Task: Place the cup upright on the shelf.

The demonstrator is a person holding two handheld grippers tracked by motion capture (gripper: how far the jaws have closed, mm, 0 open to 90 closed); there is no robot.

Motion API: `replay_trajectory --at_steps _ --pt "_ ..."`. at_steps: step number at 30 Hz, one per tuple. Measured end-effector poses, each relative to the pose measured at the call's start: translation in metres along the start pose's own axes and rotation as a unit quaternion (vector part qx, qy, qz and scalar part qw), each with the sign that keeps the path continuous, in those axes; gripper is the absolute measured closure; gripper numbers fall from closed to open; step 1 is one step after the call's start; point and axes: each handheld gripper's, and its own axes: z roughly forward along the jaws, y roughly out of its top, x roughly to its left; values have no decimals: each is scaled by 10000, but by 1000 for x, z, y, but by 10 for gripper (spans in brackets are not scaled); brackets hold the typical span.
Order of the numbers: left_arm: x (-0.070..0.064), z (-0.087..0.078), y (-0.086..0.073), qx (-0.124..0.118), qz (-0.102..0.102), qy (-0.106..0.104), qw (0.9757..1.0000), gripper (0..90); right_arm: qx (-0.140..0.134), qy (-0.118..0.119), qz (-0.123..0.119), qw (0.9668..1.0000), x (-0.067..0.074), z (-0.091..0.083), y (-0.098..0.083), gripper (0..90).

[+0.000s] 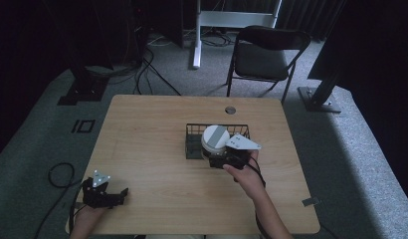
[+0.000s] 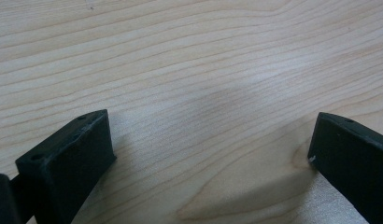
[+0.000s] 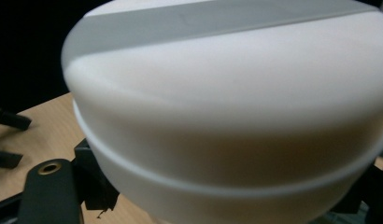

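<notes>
Right gripper (image 1: 219, 160) around unlabelled white container (image 1: 214, 136)

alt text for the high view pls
A person's right gripper holds a round white container at a black wire basket on a wooden table. The left gripper rests open near the table's front left corner.

Beyond the counter's (image 1: 142, 144) far edge stands a dark folding chair (image 1: 264, 55), with a white stand (image 1: 227, 22) to its left and cables (image 1: 147, 69) farther left.
</notes>
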Motion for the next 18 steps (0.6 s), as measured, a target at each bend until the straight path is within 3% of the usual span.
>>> replay_trajectory --at_steps 6,7,10,18 --pt "0 0 0 5 6 0 10000 2 -127 -142 48 9998 -6 0 12 179" --pt "0 0 0 -1 4 0 10000 2 -192 -293 21 9994 -11 -1 24 179" --pt "0 0 0 -2 -2 -1 10000 2 -220 -399 45 9990 -15 0 29 179" --pt "0 0 0 4 4 -4 10000 2 -147 -774 103 9968 -28 8 38 179"
